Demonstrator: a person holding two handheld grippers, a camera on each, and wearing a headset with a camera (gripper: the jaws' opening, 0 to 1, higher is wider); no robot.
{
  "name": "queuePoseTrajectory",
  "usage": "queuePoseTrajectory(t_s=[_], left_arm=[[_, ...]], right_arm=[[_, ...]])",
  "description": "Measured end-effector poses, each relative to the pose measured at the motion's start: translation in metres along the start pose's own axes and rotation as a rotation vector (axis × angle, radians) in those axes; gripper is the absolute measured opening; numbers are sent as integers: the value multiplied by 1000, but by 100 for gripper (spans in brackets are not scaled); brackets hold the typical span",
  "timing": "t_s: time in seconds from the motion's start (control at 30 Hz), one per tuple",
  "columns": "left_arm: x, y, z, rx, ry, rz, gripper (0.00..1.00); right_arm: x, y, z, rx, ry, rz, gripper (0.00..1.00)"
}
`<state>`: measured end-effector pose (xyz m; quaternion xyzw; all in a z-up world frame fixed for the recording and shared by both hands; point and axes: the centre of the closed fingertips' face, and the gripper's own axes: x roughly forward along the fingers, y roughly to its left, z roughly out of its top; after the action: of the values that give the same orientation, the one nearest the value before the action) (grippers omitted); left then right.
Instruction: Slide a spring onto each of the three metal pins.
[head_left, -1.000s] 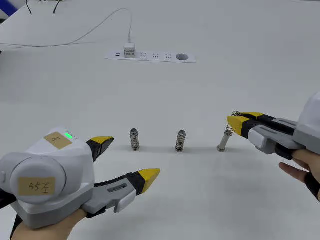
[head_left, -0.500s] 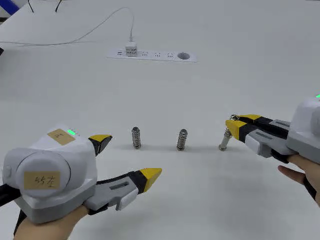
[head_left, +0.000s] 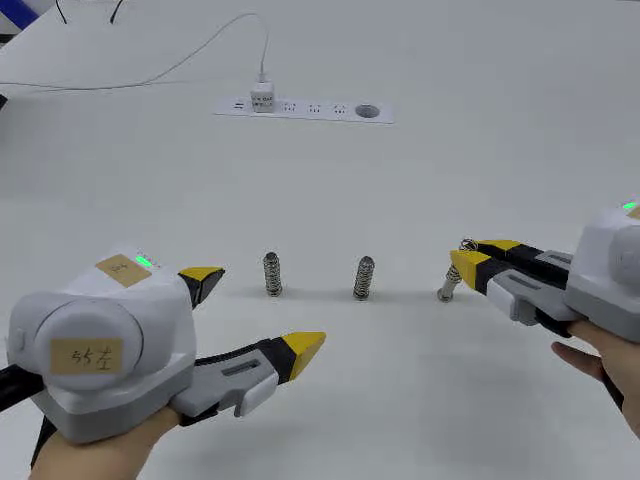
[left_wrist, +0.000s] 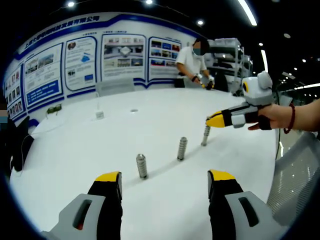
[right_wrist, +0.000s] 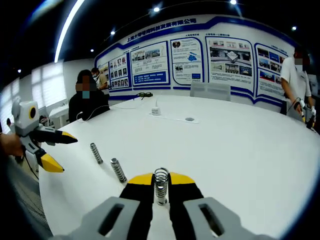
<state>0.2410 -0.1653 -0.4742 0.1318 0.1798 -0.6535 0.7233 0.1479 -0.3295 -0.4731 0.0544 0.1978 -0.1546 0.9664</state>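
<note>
My right gripper (head_left: 472, 255) (right_wrist: 161, 181) is clamped on a small steel coil spring (right_wrist: 160, 184). The spring sits around the upper part of the rightmost thin metal pin (head_left: 447, 287), which leans toward the gripper with its foot on the white tabletop (head_left: 450, 180). The leftmost pin (head_left: 272, 274) and the middle pin (head_left: 363, 279) stand upright in a row with it, well apart, each already wearing a spring. My left gripper (head_left: 255, 312) (left_wrist: 165, 177) is near the leftmost pin on my side of the row, its jaws spread wide with nothing between them. Beyond the pins the table is bare as far as a flat white power strip (head_left: 305, 109) at the back. A white plug adapter (head_left: 262, 97) sits in the strip, and its white cable (head_left: 170, 68) trails off to the far left. In the left gripper view the table's curved edge (left_wrist: 274, 150) passes under the hand holding the right gripper. A tan paper label (head_left: 80, 355) on the left gripper's body carries a handwritten "55" and a character I cannot make out; a second tan label (head_left: 122, 268) on top is unreadable. The blue-and-white wall boards (right_wrist: 190, 60) carry text too small to read.
</note>
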Motion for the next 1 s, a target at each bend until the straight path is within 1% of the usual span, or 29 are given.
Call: queuePoseTrajectory(t_s=[0.43,0.53,0.63,0.77,0.8,0.87,1.0], left_arm=[[0,0,1,-2,-6,1,70],[0,0,0,-1,-1,1,70],[0,0,1,-8,-9,1,70],[0,1,0,-1,-2,7,71],[0,1,0,1,-2,7,71],[0,1,0,2,-3,10,71],[-1,1,-1,8,4,12,71]], right_arm=[[6,3,-19,-2,37,-1,12],[7,2,-23,-2,43,-4,12],[8,2,-27,5,48,-4,12],[8,1,-31,10,56,-6,12],[8,1,-30,14,47,-7,12],[8,1,-30,19,47,-7,12],[8,1,-30,16,57,-10,12]])
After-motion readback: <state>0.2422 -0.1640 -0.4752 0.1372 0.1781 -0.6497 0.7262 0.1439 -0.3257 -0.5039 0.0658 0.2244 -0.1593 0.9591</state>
